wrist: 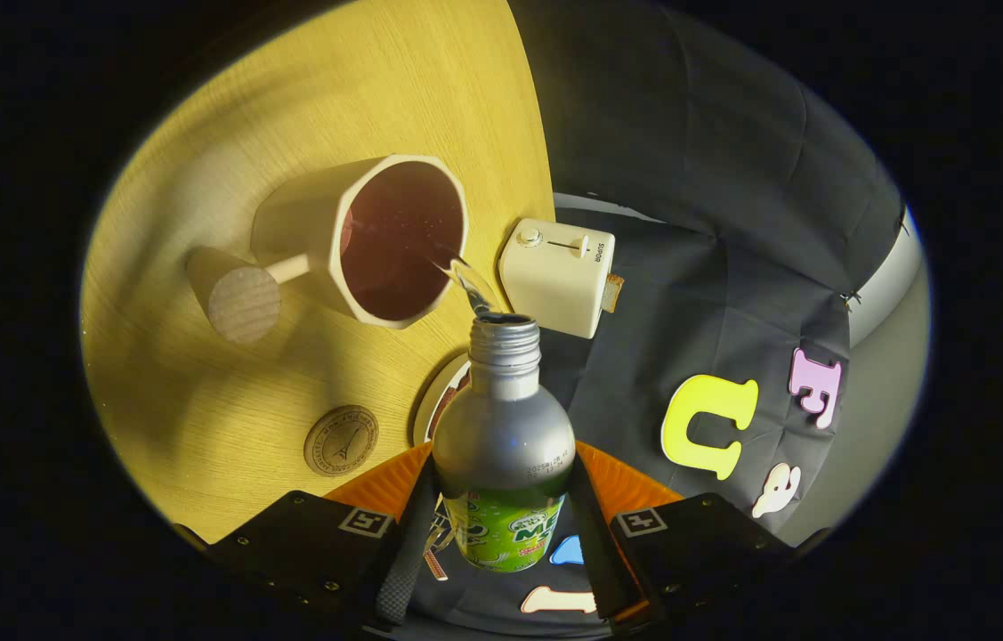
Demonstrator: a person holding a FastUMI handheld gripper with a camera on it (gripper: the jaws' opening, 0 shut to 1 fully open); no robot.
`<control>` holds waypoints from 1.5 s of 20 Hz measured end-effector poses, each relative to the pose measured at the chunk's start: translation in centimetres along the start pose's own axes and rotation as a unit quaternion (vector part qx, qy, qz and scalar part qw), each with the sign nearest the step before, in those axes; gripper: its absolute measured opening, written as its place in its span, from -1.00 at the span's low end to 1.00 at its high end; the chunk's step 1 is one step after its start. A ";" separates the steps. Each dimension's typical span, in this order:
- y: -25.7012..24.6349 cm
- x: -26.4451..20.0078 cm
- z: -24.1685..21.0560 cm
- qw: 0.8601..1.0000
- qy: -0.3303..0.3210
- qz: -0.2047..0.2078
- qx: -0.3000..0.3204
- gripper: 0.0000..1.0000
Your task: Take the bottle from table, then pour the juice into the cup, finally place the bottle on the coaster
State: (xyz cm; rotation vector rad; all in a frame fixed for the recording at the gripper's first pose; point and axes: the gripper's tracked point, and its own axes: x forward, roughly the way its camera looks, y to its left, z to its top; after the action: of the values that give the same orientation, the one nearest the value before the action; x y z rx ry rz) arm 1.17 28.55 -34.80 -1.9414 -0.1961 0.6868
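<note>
The bottle (503,445) is off the counter (225,392) and clamped in the tool (501,525), whose two fingers press on its lower body from either side. So the first step looks done. The pour is under way: the bottle is tipped with its open, capless neck aimed at the cup (368,239), and a thin stream of juice (471,283) runs from the mouth over the cup's near rim into the dark inside. How much has gone in I cannot tell — the inside of the cup is too dark to show a level.

What is left, as I judge it: finish the pour, bring the bottle back upright, then carry it to the coaster (341,441) and let go. The coaster is bare, so that last step is not yet done.

Taking the cup as the landmark, the bottle's neck sits just beside its rim on the tool's side. The coaster lies on the counter nearer the tool than the cup, apart from it. A small white toaster (557,276) stands just beside the cup, at the counter's edge toward the booth wall. The edge of a white plate (440,396) shows between the cup and the tool, mostly hidden behind the bottle.

Counted:
- one bottle
- one cup, with one wooden-ended handle (243,304) sticking out on the side away from the toaster
- one coaster
- one toaster
- one plate, as far as its edge shows
- one tool with two fingers
</note>
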 end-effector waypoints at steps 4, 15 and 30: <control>-0.4 -0.2 0.1 1.000 -0.004 -0.003 -0.004 0.52; -1.2 -0.3 -0.4 1.000 -0.008 -0.013 -0.022 0.52; -1.8 -0.2 -1.0 0.999 -0.007 -0.016 -0.049 0.52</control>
State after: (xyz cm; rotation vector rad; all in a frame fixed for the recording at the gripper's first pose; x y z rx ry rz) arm 1.82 28.50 -32.88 -2.0236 -0.2743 0.6803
